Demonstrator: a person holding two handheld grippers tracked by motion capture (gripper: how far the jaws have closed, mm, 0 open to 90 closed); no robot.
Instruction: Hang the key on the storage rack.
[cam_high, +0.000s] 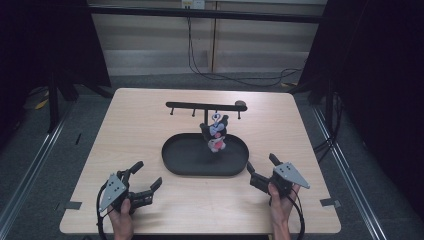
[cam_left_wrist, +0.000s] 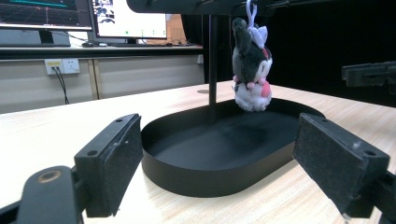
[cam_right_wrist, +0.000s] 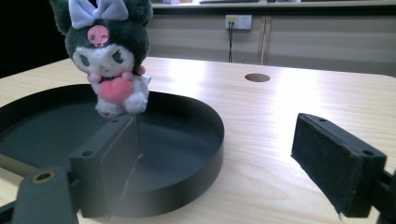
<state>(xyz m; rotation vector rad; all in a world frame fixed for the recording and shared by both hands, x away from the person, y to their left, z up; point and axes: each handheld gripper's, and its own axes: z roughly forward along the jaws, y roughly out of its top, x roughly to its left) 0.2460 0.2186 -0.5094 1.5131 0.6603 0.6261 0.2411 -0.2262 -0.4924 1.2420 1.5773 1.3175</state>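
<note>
High view: a light wooden table (cam_high: 150, 130) carried a shallow black oval metal tray (cam_high: 180, 157) at its middle. From the tray rose a thin black post topped by a horizontal black hanger bar (cam_high: 200, 106) with short pegs beneath. A small plush toy with a dark head, white body and pink heart (cam_high: 217, 136) hung from one of the pegs on the bar's right half, suspended above the tray's right half and clear of its floor. The left gripper (cam_high: 148, 176) was held low over the table, near the tray's left front rim, jaws spread wide with nothing between them. The right gripper (cam_high: 260, 164) sat just beside the tray's right end, jaws likewise spread and empty. A hand held each tool at the table's near edge.

Left gripper view: the two black padded jaws stood far apart, framing the tray with the table surface between them. The plush toy (cam_left_wrist: 251, 70) hung by a pale loop from the bar, side-on, beside the upright post (cam_left_wrist: 213, 65). Monitors (cam_left_wrist: 128, 18) stood on a desk beyond.

Right gripper view: the jaws were wide apart and gripped nothing. The left pad (cam_right_wrist: 112, 163) overlapped the tray's near rim (cam_right_wrist: 205, 154) in the picture; contact could not be determined. The plush toy (cam_right_wrist: 109, 56) faced the camera, hanging above the tray.
</note>
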